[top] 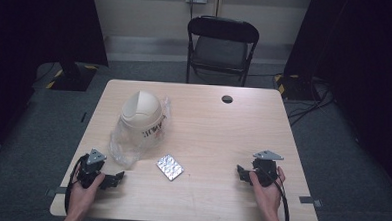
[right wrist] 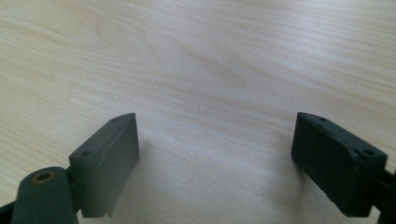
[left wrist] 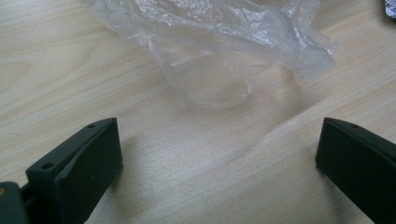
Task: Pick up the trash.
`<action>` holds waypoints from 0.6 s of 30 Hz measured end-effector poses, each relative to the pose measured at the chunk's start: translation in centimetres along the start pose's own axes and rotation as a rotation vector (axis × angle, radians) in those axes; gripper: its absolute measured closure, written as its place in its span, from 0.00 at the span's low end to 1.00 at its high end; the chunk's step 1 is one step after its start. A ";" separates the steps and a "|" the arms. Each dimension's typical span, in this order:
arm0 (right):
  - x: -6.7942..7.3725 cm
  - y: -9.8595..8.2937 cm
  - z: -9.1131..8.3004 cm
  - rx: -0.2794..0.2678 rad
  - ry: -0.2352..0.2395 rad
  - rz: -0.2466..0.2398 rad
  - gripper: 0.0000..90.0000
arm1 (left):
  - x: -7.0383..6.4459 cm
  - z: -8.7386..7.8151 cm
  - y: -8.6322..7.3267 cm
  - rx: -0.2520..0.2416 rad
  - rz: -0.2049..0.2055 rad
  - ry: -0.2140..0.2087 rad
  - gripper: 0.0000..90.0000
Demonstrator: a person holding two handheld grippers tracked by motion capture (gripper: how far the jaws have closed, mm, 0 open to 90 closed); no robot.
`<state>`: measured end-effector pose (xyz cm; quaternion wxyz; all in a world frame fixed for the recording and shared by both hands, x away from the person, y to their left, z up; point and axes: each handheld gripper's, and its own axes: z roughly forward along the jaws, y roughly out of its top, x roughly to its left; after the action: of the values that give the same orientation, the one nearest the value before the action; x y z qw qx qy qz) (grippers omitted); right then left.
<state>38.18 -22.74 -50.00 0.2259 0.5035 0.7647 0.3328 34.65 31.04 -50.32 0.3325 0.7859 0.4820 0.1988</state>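
Note:
A cream domed container (top: 141, 115) with a swing lid stands on the left half of the wooden table (top: 213, 126), partly wrapped in a clear plastic bag (top: 124, 150). The bag's crumpled end (left wrist: 219, 51) lies just ahead of my left gripper (left wrist: 219, 158), which is open and holds nothing. A silver blister pack (top: 170, 167) lies flat near the table's middle front. My left gripper (top: 115, 178) rests at the front left, held by a hand. At the front right my right gripper (top: 240, 171) is open over bare wood (right wrist: 215, 70), its jaws wide apart.
A black folding chair (top: 222, 46) stands beyond the far edge. A round cable hole (top: 227, 99) sits near the table's back edge. Black stands and cables lie on the grey floor at both sides.

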 end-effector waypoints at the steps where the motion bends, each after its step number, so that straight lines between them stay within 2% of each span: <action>1: 0.0 0.0 0.0 0.000 0.000 0.000 0.16 | 0.0 0.0 0.0 0.002 0.001 0.001 0.00; 9: 0.0 0.0 0.0 0.000 0.001 0.000 0.16 | 0.0 -0.2 -0.1 -0.003 -0.001 -0.006 0.01; 12: 0.0 0.0 0.0 0.000 0.001 0.000 0.16 | -0.1 -0.6 -0.3 -0.013 -0.001 0.005 0.08; 15: 0.0 0.0 0.0 0.000 0.000 0.001 0.16 | -0.1 -0.9 -0.2 -0.010 0.001 -0.010 0.19; 16: 0.0 0.0 0.0 0.000 0.000 0.000 0.16 | -0.2 -1.0 -0.1 -0.011 -0.003 -0.028 0.20; 18: 0.0 0.0 0.0 0.000 0.000 0.000 0.16 | -0.3 -1.2 0.0 -0.018 -0.004 -0.038 0.18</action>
<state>38.19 -22.74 -50.00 0.2257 0.5034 0.7648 0.3327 33.73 31.19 -49.47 0.3489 0.7855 0.4754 0.1876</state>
